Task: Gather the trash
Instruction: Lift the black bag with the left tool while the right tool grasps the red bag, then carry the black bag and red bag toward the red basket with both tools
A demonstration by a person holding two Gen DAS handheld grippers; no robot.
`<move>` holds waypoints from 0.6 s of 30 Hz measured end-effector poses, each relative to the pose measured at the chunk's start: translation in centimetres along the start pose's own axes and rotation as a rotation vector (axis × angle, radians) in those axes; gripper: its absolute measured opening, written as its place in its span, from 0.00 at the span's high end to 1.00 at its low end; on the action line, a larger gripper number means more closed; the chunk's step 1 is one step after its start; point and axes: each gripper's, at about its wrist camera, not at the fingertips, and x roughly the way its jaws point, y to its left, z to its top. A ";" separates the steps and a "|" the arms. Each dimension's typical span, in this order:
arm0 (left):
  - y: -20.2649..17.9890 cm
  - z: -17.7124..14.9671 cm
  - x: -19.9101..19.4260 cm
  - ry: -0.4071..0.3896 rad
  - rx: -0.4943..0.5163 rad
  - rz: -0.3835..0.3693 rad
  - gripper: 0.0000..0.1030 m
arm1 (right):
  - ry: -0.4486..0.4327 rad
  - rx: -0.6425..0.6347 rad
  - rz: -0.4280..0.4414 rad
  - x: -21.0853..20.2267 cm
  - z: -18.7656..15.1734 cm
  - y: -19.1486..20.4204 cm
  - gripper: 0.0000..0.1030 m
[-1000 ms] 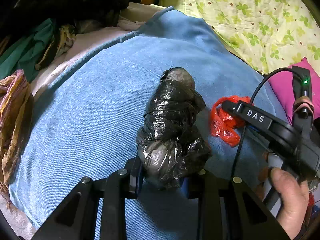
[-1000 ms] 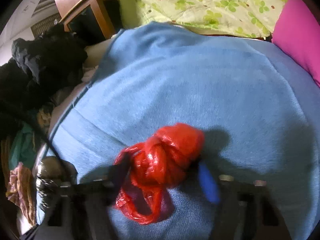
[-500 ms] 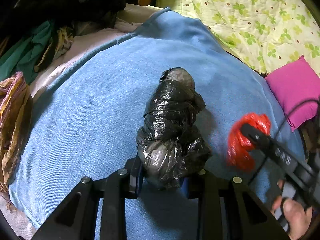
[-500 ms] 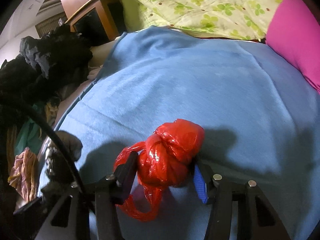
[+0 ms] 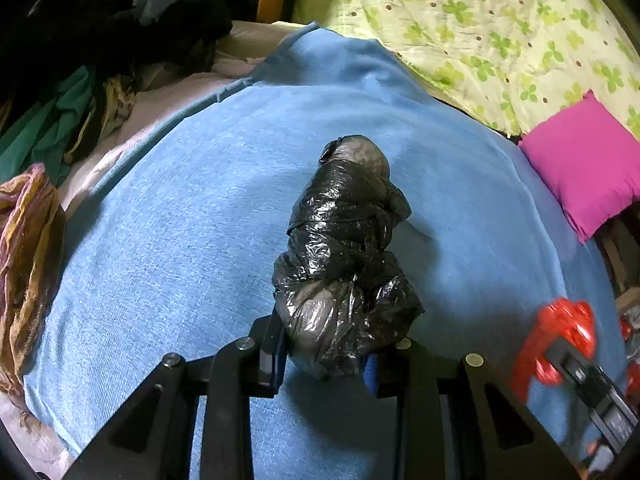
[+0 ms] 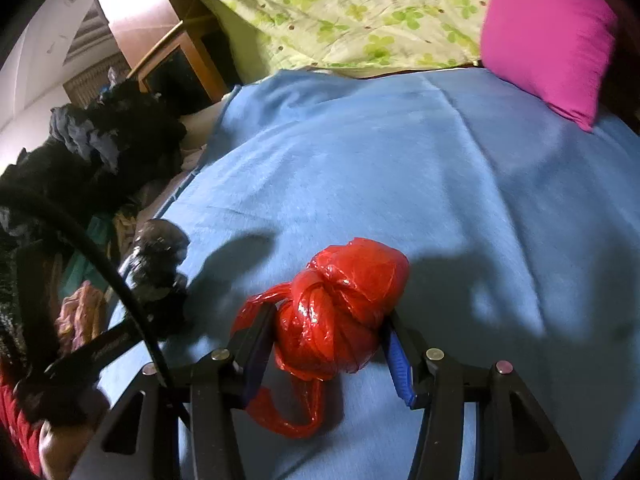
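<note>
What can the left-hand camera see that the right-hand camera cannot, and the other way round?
Only the left wrist view shows how the left gripper clamps the black bag at its near end.

Only the right wrist view shows the red bag close up, squeezed in the right gripper, and the wooden furniture by the wall.

Both show the two bags, the blue blanket, pink pillow, green-flowered sheet and the clothes pile.

Left gripper (image 5: 326, 360): matte black angular arms across the bottom of the frame, round silver screw heads, blue pads inside the fingers (image 5: 276, 360). Right gripper (image 6: 328, 354): same black frame with triangular cut-outs, silver screws, bright blue pad. Lower left, a black cable (image 6: 116, 280) curves down; below it, red sleeve (image 6: 18, 432).
</note>
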 end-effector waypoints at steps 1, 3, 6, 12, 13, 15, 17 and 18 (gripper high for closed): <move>-0.2 -0.1 -0.1 -0.002 0.008 0.001 0.69 | -0.006 0.010 0.002 -0.8 -0.5 -0.3 0.47; -0.5 -0.2 -0.2 -0.008 0.027 0.008 0.69 | -0.021 0.025 0.005 -2.3 -1.2 -0.9 0.47; -1.2 -0.6 -0.4 -0.021 0.060 0.020 0.69 | -0.044 0.041 0.002 -4.2 -2.0 -1.6 0.47; -2.3 -1.3 -0.7 -0.046 0.126 0.056 0.69 | -0.085 0.088 -0.024 -7.5 -3.4 -4.0 0.47; -2.4 -1.4 -0.8 -0.047 0.133 0.059 0.69 | -0.090 0.097 -0.026 -7.9 -3.6 -4.5 0.47; -2.8 -1.8 -0.9 -0.047 0.153 0.059 0.69 | -0.101 0.119 -0.028 -8.6 -3.9 -5.4 0.47; -3.3 -2.3 -1.1 -0.046 0.177 0.063 0.69 | -0.107 0.138 -0.032 -9.0 -4.0 -6.2 0.47; -3.4 -2.5 -1.1 -0.042 0.181 0.061 0.69 | -0.102 0.145 -0.033 -8.8 -3.9 -6.6 0.47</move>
